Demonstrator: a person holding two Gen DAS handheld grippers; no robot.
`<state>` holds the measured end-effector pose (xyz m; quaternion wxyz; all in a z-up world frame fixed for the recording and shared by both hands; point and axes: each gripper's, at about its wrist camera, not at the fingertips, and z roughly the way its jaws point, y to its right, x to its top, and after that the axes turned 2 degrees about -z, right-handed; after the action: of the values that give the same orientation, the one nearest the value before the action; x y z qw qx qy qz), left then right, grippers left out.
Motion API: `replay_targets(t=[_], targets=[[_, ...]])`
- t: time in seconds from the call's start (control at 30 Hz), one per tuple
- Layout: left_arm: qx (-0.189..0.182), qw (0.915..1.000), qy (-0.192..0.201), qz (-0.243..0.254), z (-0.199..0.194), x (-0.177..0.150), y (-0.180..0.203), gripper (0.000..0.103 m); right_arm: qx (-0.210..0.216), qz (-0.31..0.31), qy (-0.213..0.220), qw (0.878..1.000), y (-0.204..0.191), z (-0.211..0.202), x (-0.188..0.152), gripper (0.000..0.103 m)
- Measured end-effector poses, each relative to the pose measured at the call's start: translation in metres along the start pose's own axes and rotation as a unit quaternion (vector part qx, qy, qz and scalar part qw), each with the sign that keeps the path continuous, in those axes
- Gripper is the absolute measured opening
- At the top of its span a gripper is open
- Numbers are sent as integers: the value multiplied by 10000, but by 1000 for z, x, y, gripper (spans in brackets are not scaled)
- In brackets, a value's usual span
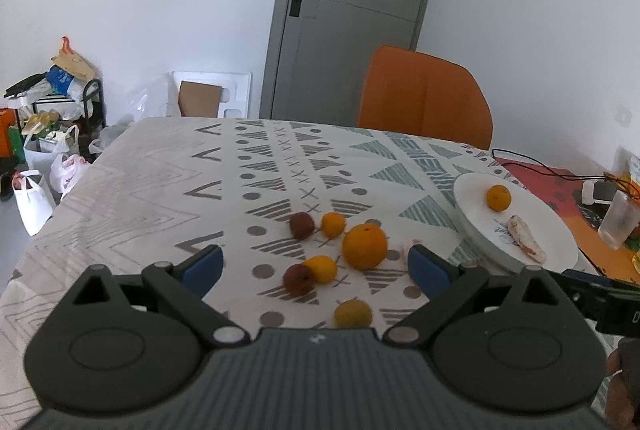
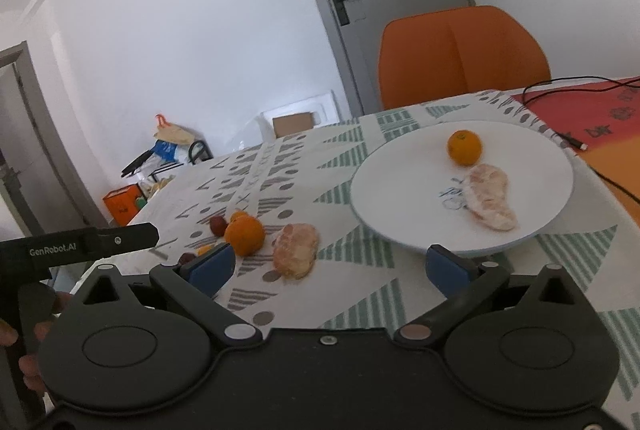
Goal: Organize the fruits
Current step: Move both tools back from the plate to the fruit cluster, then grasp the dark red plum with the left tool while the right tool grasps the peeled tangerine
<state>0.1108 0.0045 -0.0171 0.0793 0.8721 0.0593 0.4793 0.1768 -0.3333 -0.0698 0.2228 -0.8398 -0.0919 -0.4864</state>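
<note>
I get soft, even daylight in both wrist views, with only faint shadows under the fruit on the tablecloth (image 1: 160, 182). Fisheye bending curves the door (image 1: 352, 10) and darkens the corners (worst at top), and the right view looks slightly smeared

White walls, grey door (image 1: 352, 10), orange chair (image 1: 428, 98), patterned tablecloth (image 1: 160, 174).

Right gripper (image 2: 326, 266) wide open, empty; peeled segment (image 2: 296, 250) just beyond, white plate (image 2: 400, 190) near tabletop's far edge.
</note>
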Motion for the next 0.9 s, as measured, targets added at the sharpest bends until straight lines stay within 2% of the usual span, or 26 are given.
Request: replay_targets(t=[0.17,0.4,0.57,0.9], targets=[[187,9997,6,-160,0,-4,-16,98,77,-200,-189,9996,-13,9,-4,102],[204,9993,-26,-317,5,-9,-35,95,168,-462,-534,9974,-31,26,-9,86],[159,9992,-91,-366,10,-14,-43,86,135,-480,-666,9965,-35,37,-10,74],[-42,9985,-275,-470,30,-16,-45,67,30,-391,-812,9959,-33,57,-7,67]])
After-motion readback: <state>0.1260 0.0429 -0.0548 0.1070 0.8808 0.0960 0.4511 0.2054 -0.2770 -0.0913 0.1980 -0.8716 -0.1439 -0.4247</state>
